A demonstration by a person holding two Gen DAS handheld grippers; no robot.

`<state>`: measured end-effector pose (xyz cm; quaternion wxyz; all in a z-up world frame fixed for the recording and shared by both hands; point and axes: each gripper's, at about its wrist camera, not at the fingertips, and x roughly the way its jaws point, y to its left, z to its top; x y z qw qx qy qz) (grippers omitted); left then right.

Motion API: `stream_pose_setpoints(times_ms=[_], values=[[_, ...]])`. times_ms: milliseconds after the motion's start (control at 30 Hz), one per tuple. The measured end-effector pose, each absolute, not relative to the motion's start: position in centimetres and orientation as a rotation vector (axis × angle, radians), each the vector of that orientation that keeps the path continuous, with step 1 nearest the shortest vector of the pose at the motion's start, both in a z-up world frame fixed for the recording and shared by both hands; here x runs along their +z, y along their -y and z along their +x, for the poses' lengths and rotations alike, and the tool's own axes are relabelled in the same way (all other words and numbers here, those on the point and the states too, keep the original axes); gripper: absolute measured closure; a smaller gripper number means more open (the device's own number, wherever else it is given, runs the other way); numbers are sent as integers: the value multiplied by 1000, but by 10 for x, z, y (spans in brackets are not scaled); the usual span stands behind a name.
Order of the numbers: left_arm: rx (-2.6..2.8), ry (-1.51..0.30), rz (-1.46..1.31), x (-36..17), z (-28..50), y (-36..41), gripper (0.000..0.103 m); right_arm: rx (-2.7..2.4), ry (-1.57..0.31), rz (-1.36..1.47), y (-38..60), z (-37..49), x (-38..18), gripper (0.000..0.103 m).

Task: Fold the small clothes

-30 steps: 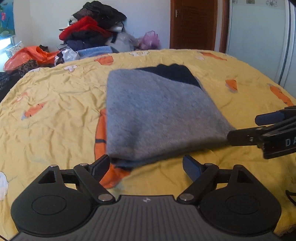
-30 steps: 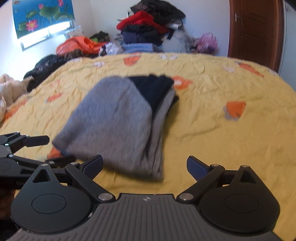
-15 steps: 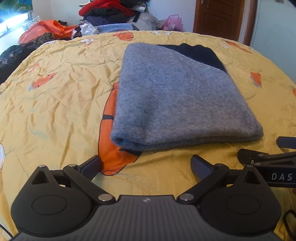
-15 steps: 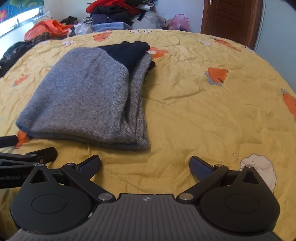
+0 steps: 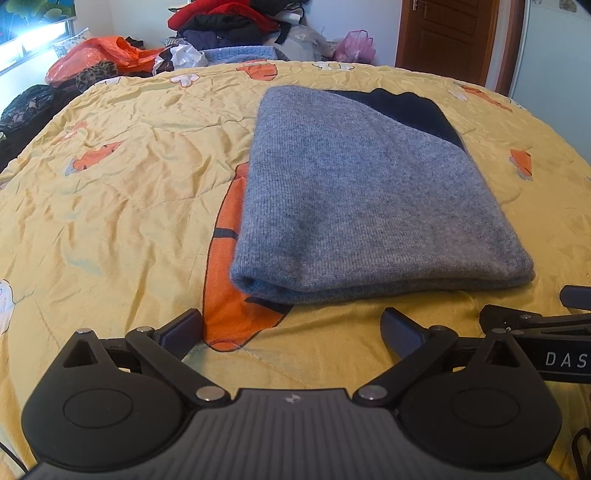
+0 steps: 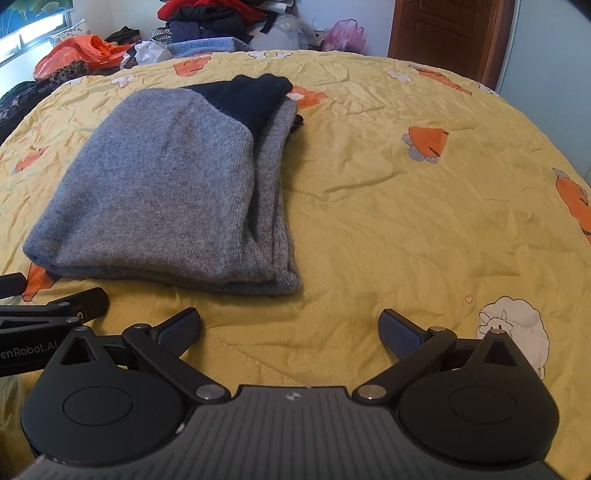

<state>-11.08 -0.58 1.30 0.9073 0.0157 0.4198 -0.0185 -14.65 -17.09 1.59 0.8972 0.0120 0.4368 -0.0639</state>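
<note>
Folded sweater (image 5: pixel 362 199) beyond spread, empty jaws.

i see a yellow bedspread (image 5: pixel 110 206), white walls (image 5: pixel 140 22), a brown wooden door (image 5: pixel 447 37), and a bright window (image 5: pixel 33 38) at left.

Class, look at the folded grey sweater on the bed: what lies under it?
Under the grey sweater lies the yellow quilt, and an orange print runs beneath its near left corner. How far that print goes is covered. A dark blue part shows at the far end.

A folded grey sweater (image 5: pixel 365 206) lies on the yellow quilted bed (image 5: pixel 110 206).
</note>
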Motion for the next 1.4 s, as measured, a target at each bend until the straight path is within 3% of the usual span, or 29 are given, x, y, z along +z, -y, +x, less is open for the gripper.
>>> stream_pose_setpoints(times_ms=[233, 433, 567, 600, 633, 667, 700, 733, 800, 867, 1033, 1100, 1133, 1167, 1233, 1300, 1333, 1400], values=[[-24, -866, -6, 25, -115, -5, 1, -80, -865, -5, 174, -155, 24, 6], [-18, -776, -39, 41, -110, -16, 1, -73, -729, 20, 188, -152, 56, 4], [-23, -812, -114, 35, -97, -26, 1, -2, -758, 101, 189, -136, 55, 19], [-23, -820, -127, 33, -96, -28, 7, 20, -753, 117, 187, -135, 55, 22], [-29, -828, -134, 30, -94, -30, 16, 32, -753, 128, 184, -134, 54, 32], [-44, -839, -140, 28, -93, -31, 46, 40, -765, 132, 182, -131, 53, 46], [-54, -829, -144, 26, -94, -32, 54, 45, -792, 125, 178, -127, 49, 53], [-61, -820, -134, 26, -94, -32, 60, 46, -830, 111, 175, -123, 43, 68], [-95, -816, -114, 28, -94, -30, 85, 48, -852, 101, 173, -123, 35, 70], [-92, -802, -53, 29, -96, -28, 87, 86, -862, 125, 172, -127, 36, 81], [-109, -796, -4, 31, -97, -27, 87, 98, -873, 167, 179, -128, 35, 82], [-112, -789, 5, 37, -103, -26, 85, 114, -866, 212, 189, -128, 40, 65], [-122, -778, 0, 40, -107, -27, 84, 116, -841, 225, 194, -129, 47, 50], [-132, -763, -2, 43, -112, -27, 80, 113, -796, 227, 200, -130, 55, 32], [-147, -723, 8, 48, -120, -25, 70, 91, -699, 210, 209, -126, 74, 17], [-157, -684, 12, 51, -122, -20, 39, 72, -649, 211, 222, -106, 89, 18], [-155, -668, 8, 52, -121, -18, 32, 75, -645, 235, 229, -91, 93, 18], [-161, -647, 5, 54, -119, -14, 30, 68, -657, 302, 241, -57, 96, 21]])
